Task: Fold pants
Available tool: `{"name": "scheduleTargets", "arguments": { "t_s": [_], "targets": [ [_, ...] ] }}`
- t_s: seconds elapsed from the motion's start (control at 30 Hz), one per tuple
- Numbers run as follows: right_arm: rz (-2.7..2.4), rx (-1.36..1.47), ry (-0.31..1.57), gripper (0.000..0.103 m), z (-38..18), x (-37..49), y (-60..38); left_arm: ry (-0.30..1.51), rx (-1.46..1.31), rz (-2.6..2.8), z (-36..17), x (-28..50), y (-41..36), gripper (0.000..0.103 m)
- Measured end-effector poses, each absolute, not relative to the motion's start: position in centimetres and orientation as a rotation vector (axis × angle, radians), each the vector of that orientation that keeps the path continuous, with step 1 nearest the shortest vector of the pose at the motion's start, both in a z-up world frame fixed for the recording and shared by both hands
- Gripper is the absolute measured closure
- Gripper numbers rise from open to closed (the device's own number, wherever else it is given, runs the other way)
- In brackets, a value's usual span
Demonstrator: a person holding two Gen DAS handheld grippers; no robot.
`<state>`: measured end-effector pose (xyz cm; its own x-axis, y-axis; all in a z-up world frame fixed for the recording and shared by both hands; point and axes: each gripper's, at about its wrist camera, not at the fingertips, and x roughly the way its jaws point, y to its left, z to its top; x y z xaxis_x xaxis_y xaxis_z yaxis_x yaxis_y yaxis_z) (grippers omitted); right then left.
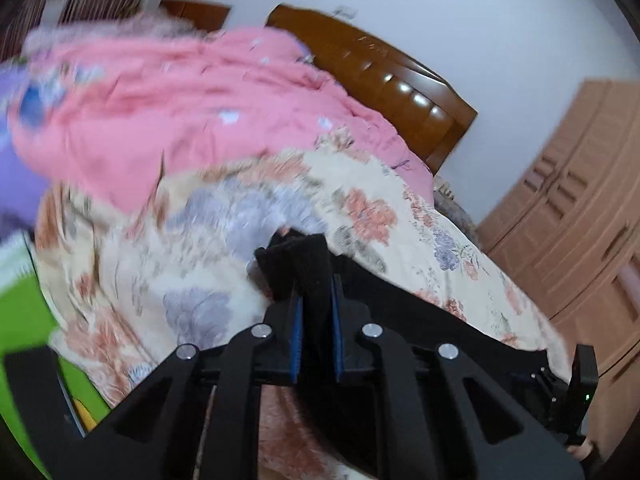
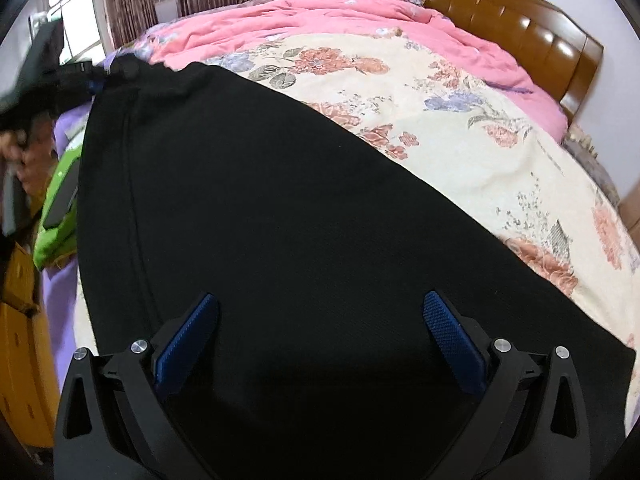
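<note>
**Left clamp on pants corner, right jaws open above the cloth**

Bed (image 2: 460, 168) with floral cream sheet carries the black pants (image 2: 280, 220), spread flat across its near side. Pink quilt (image 2: 320, 28) is bunched toward the wooden headboard (image 2: 520, 20).

Left gripper (image 1: 310, 264): fingers together, clamped on a bunched black corner of the pants. Right gripper (image 2: 320, 320): fingers wide apart over the cloth, nothing between the pads.

Step in hand, as judged: lifting a corner for the fold. To do it well, right should pinch the matching corner on its side before left travels far, then both carry level so the edge lands straight, no drag wrinkles.

View differences: the right wrist shows the full pants spread plus the left gripper at the far corner. The left wrist shows only the pinch itself, a wardrobe (image 1: 580, 200), and is motion-blurred.
</note>
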<state>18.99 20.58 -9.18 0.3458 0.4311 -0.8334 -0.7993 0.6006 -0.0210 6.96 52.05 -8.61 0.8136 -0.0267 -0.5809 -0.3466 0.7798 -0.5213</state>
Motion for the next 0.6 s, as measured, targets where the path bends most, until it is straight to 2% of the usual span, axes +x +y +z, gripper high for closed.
{"name": "scheduleTargets", "arguments": {
  "t_s": [0.07,0.1,0.13,0.3,0.33,0.37,0.43,0.6],
  "targets": [
    [0.845,-0.452,0.907,0.004,-9.2,19.2,20.4,0.613,-0.705,0.195,-10.2,6.5,52.8,0.073],
    [0.839,-0.462,0.904,0.004,-9.2,19.2,20.4,0.614,-0.729,0.192,-10.9,6.4,53.0,0.058],
    [0.833,-0.474,0.899,0.004,-9.3,19.1,20.7,0.607,-0.755,0.183,-11.5,6.1,53.2,0.053],
    [0.830,-0.474,0.897,0.004,-9.4,19.1,20.7,0.632,-0.830,0.112,-13.7,6.8,53.1,0.049],
    [0.830,-0.475,0.896,0.004,-9.4,19.1,20.7,0.624,-0.837,0.109,-13.9,6.9,53.0,0.052],
    [0.829,-0.476,0.895,0.004,-9.3,19.0,20.7,0.614,-0.841,0.102,-13.9,6.9,53.0,0.060],
    [0.828,-0.476,0.894,0.004,-9.3,18.9,20.6,0.590,-0.817,0.117,-13.1,6.7,52.7,0.088],
    [0.832,-0.455,0.896,0.004,-8.8,19.2,20.9,0.504,-0.620,0.179,-8.1,5.4,49.8,0.088]
  ]
}}
